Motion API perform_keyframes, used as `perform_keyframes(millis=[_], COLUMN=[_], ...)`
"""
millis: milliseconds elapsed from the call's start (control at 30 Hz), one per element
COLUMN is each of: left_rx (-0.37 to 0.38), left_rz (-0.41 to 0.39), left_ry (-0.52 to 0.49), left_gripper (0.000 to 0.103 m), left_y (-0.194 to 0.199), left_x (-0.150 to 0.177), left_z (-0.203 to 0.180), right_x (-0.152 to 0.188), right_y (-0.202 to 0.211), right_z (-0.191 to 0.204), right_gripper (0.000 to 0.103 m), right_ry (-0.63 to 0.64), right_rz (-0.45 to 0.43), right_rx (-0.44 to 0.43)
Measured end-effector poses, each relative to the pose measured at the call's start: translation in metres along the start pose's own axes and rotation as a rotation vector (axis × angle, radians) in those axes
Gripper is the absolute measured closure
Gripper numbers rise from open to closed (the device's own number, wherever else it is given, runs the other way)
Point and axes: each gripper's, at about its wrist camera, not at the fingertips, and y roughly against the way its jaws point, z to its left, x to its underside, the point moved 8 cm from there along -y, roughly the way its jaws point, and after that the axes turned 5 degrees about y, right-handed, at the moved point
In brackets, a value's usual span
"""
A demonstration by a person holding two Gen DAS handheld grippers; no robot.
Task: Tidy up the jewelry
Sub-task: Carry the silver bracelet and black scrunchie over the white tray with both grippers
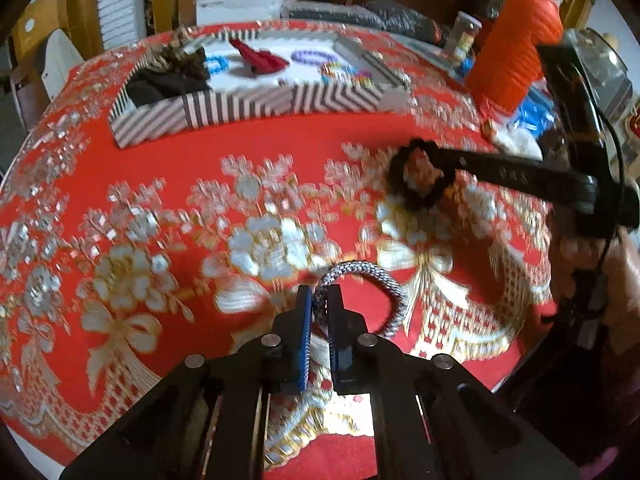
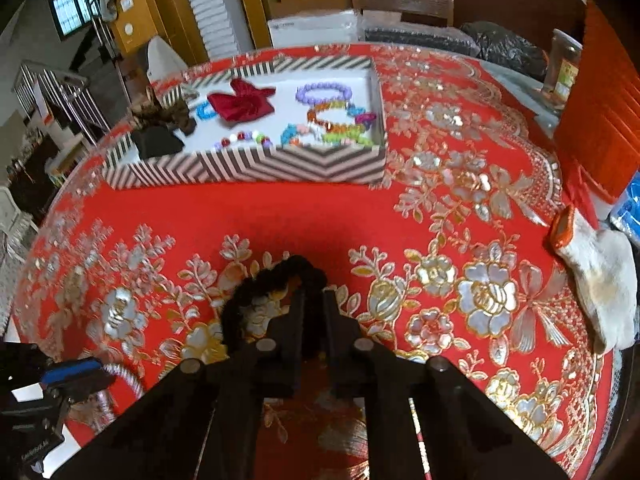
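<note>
Left gripper [image 1: 320,300]: low over the red embroidered tablecloth [image 1: 280,148], pointing forward toward the striped box [image 1: 248,106]; its blue-padded fingers [image 1: 306,320] are pinched on the silver rope bracelet [image 1: 384,292].
Silver rope bracelet: clamped at one end of its loop — the rest arcs out to the right of the jaws, just above or on the cloth; the blur hides which.
Right gripper [image 2: 314,292]: reaches in from the right side of the left wrist view, tilted downward toward the cloth; its black fingers [image 2: 298,308] are closed on the black scrunchie [image 2: 272,280].
Black scrunchie: held at its right edge, the ring hanging to the left of the fingertips, over the white floral pattern.
Striped box: far side of the table, well apart from both grippers — inside lie a red bow [image 2: 240,100], a purple bead bracelet [image 2: 324,90], multicoloured bead bracelets [image 2: 340,124] and dark fabric pieces [image 2: 160,132] at its left end.
White sock [image 2: 600,276]: on the cloth at the right edge of the right wrist view.
Orange cylinder [image 1: 512,44]: upright at the table's far right.
</note>
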Motion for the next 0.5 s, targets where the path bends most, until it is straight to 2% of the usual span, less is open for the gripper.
perform_keyframes(millis=[500], left_rx=[-0.012], left_rz=[-0.118], left_ry=[0.050], left_gripper=[0.103], left_y=[0.018], left_x=[-0.063], left_z=[0.010], right_x=[-0.013], right_y=[0.030], right_z=[0.000], right_gripper=[0.095], right_ry=[-0.066], right_rz=[-0.100], right_rx=[-0.106])
